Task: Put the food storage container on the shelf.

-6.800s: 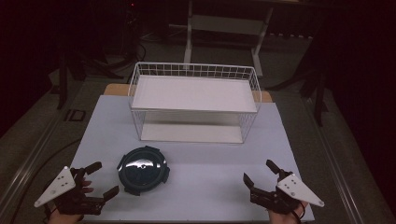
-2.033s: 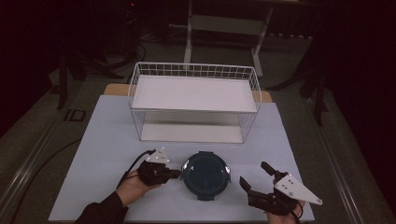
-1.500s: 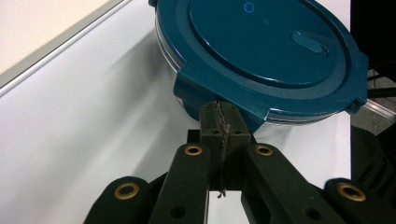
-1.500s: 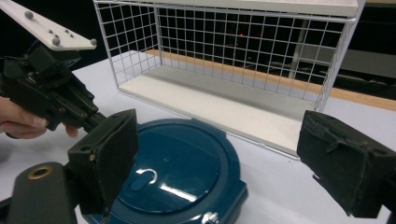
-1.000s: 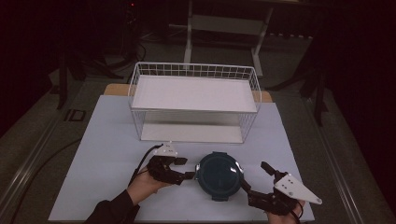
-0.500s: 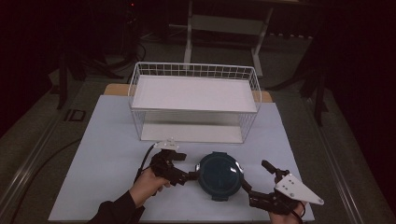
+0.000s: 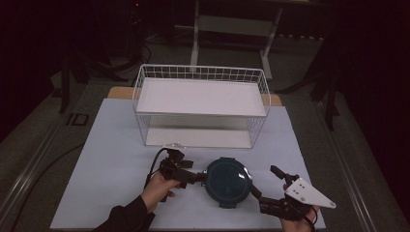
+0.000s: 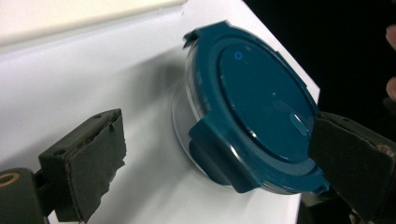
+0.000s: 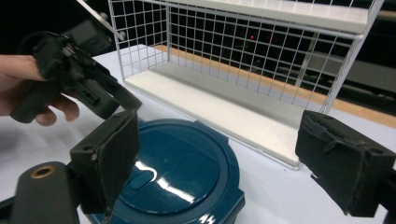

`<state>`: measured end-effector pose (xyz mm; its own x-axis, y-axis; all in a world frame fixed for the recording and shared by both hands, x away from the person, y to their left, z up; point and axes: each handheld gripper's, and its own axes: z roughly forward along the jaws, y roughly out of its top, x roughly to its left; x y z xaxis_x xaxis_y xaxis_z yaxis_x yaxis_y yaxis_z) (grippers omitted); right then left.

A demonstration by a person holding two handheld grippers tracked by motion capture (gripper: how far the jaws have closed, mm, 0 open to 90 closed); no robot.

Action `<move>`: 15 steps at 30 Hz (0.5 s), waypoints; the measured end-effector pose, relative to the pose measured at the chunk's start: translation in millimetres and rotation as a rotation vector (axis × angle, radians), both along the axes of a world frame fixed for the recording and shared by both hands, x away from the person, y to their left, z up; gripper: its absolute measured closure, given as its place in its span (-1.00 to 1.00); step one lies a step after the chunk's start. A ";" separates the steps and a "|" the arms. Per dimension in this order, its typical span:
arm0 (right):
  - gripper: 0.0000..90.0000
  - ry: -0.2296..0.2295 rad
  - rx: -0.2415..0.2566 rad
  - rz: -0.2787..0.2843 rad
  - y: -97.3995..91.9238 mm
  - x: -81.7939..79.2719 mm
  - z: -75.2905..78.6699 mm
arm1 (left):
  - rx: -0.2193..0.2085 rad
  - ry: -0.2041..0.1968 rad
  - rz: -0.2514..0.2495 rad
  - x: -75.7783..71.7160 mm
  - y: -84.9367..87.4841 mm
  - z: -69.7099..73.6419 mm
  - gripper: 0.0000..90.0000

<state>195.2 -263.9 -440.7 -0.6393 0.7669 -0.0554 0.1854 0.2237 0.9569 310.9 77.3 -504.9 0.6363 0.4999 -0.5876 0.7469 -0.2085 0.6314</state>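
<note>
Now the round teal-lidded container (image 7: 227,182) sits between my two open grippers, the left gripper (image 7: 197,178), just released, at its left rim, the right gripper (image 7: 263,186) unclenched beside its right.

Your lidded container (image 7: 227,181) sits on the mat (image 7: 111,159) near you, the wire rack (image 7: 200,104) behind it.

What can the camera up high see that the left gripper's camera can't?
The high view alone shows the white wire rack, the right gripper, the left gripper from outside, and the whole white table mat. The left gripper view alone shows, close up, the lid's latch tab and the clear bowl wall beneath it, between its open jaws. Both show the round teal-lidded container resting on the white surface.
</note>
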 end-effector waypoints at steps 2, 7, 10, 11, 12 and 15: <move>-0.72 0.017 0.006 -0.002 -0.5 -0.3 -0.5 | -0.016 0.060 0.005 3.1 -0.2 -3.0 -0.91; -0.77 0.039 0.032 -0.019 0.5 -0.4 -0.7 | -0.016 0.206 0.000 9.7 -1.7 -8.2 -0.80; -0.77 0.026 0.016 -0.020 4.0 -0.9 -0.4 | -0.020 0.267 -0.001 10.2 -3.1 -11.9 -0.66; -0.77 0.030 0.013 -0.007 4.6 -1.3 -0.5 | -0.022 0.287 -0.005 10.2 -3.3 -13.4 -0.62; -0.77 0.027 0.007 -0.011 5.5 -1.6 -0.8 | -0.028 0.306 0.000 10.2 -3.9 -14.7 -0.55; -0.77 0.035 0.008 -0.015 5.7 -1.5 -1.7 | -0.036 0.346 -0.002 10.4 -5.5 -17.9 -0.33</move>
<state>193.7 -258.2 -442.3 -0.6290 0.7769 -0.0267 0.2221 0.2125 0.9516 321.4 71.8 -522.8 0.3969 0.4742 -0.7859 0.9177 -0.1922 0.3476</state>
